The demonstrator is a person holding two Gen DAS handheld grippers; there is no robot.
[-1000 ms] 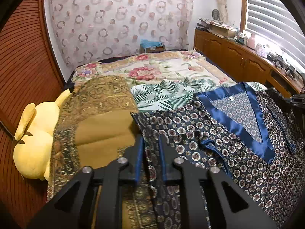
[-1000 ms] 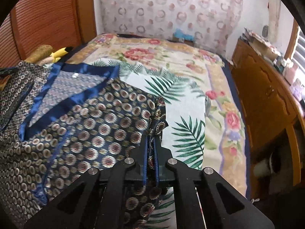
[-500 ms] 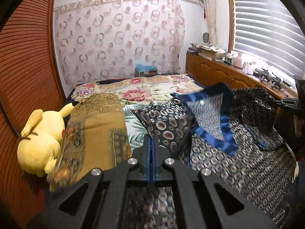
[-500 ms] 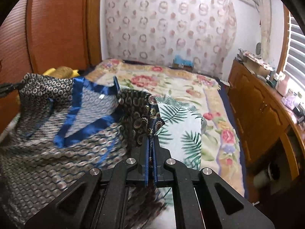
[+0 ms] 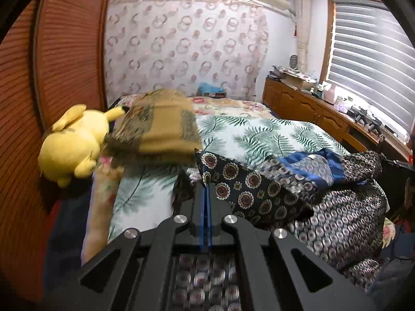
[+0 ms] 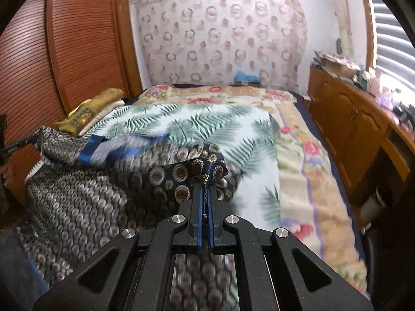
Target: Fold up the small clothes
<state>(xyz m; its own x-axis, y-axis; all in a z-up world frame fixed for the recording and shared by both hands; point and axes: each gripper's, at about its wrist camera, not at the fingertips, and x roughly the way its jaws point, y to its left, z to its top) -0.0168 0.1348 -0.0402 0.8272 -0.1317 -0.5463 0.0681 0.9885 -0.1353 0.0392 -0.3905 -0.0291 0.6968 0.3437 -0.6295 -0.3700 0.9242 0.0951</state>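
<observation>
A dark navy garment with round medallion print and a blue satin collar hangs bunched between my two grippers at the near end of the bed. My left gripper is shut on one corner of it; the cloth fans out to the right of the fingers. In the right wrist view the same garment sags to the left, and my right gripper is shut on its other corner. The left gripper shows at the far left edge there, holding the cloth's far end.
A bed with a palm-leaf sheet and floral blanket lies ahead. A folded ochre cloth and a yellow plush toy rest at its left by the wooden slatted wardrobe. A wooden cabinet runs along the right.
Both grippers have pulled back toward the near end of the bed, dragging the garment with them. It went from lying spread flat to hanging bunched, and more of the palm-leaf sheet shows.
</observation>
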